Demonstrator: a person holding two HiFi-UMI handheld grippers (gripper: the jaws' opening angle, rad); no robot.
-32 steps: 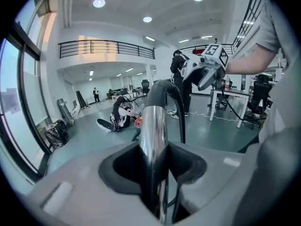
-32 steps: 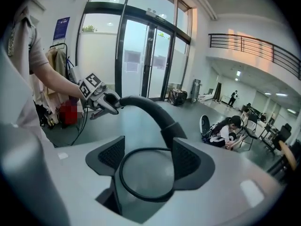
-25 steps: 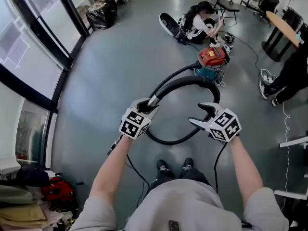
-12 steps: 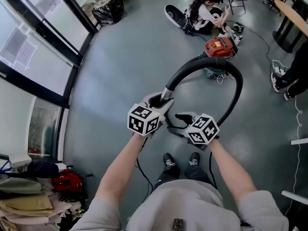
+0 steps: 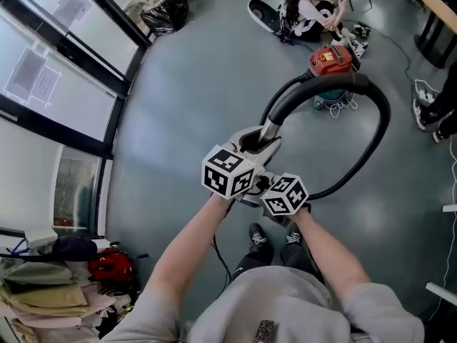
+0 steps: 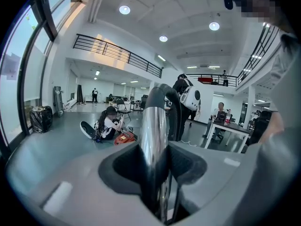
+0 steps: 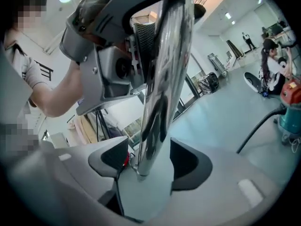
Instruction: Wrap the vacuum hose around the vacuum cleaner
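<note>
Right gripper (image 7: 149,161) is joining left gripper (image 6: 157,164) on the chrome wand (image 6: 154,131), fingers (image 7: 107,160) apart astride it while left's are clamping it; hose (image 5: 373,100) hanging free, vacuum cleaner (image 5: 330,59) unwrapped.

With both arms (image 5: 191,252) outstretched, left tool (image 6: 155,166) clamps tight, right tool (image 7: 149,159) seemingly parted.
</note>
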